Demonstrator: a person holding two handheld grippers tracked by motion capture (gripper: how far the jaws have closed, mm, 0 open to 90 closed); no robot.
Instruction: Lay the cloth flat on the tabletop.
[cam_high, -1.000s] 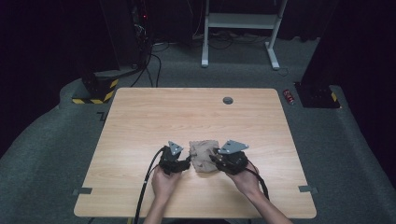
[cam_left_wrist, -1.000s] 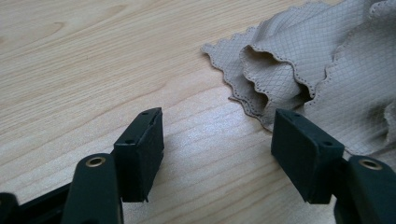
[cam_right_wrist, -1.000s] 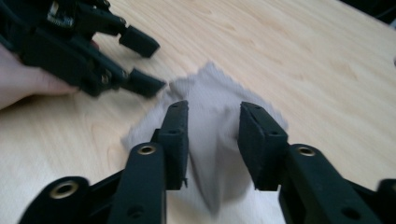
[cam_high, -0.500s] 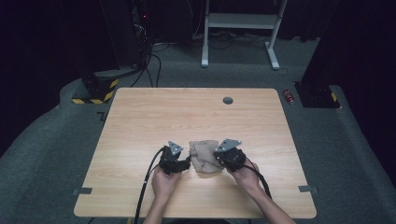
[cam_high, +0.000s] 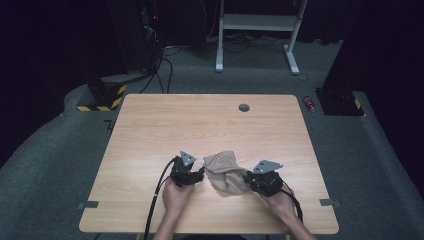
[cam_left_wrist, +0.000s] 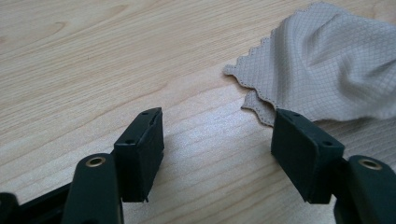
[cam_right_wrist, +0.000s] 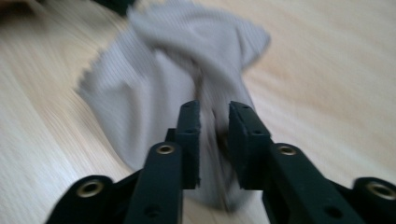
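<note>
Beige fabric, one cloth (cam_high: 227, 171), lies crumpled on the near half of the wooden bench (cam_high: 210, 125) in the high view. Count: one cloth, two claws, two hands. The cloth's long axis runs from its upper-left corner toward the lower right, where it narrows toward the right claw (cam_high: 248, 178). The left claw (cam_high: 201, 173) sits just beside the cloth's left edge. One dark round grommet (cam_high: 243, 107) is set in the bench near its far edge. One small red can (cam_high: 310, 104) lies on the carpet beyond the bench's right corner. Both forearms are cut off at the bottom edge; the jaw tips of both claws are too small to read here.

Left gripper view: the left claw (cam_left_wrist: 219, 154) stands released, jaws wide apart over bare wood. One scalloped corner of the cloth (cam_left_wrist: 327, 60) lies ahead of the right-hand jaw, pointing left in this view; whether the jaw touches the hem cannot be told. The cloth is cut off at the right edge.

Right gripper view: the right claw (cam_right_wrist: 214, 140) has a narrow gap, and its jaws have just been opening. A bunched fold of the cloth (cam_right_wrist: 187, 60) lies between them and stretches away from the claw. Motion blur hides whether the pads press on the fabric, so the grip cannot be told.
</note>
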